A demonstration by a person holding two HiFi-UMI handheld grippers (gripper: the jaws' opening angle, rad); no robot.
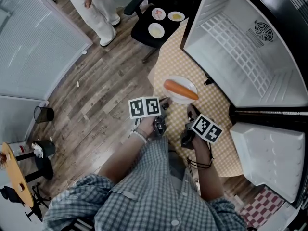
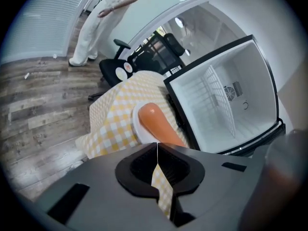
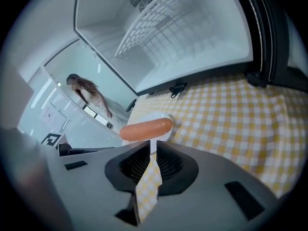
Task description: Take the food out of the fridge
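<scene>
My left gripper is closed tip to tip with nothing in it, hanging just short of the table's near edge. Just past it the sausage lies lengthways across a white plate on the yellow checked cloth, in front of the fridge, not inside it. I judge it light, soft and a bit slick, with a smooth skin that could squirt out of a hard pinch or roll off the plate if nudged from one end. I'd take it across the middle, jaws square to its length, with a gentle squeeze. Moving right, my right gripper is all but closed as well, only a sliver between the tips and nothing held, pointing at the sausage from the near side. Now the surroundings, from the left again. A wire bin stands on the wooden floor well away, and a person in pale trousers stands off at the far side, clear of my reach. A black chair with three small plates sits just beyond the table's far corner. On the right the fridge stands wide open, bare apart from its wire shelf. Its door swings out at my right, the one thing that crowds that arm.
</scene>
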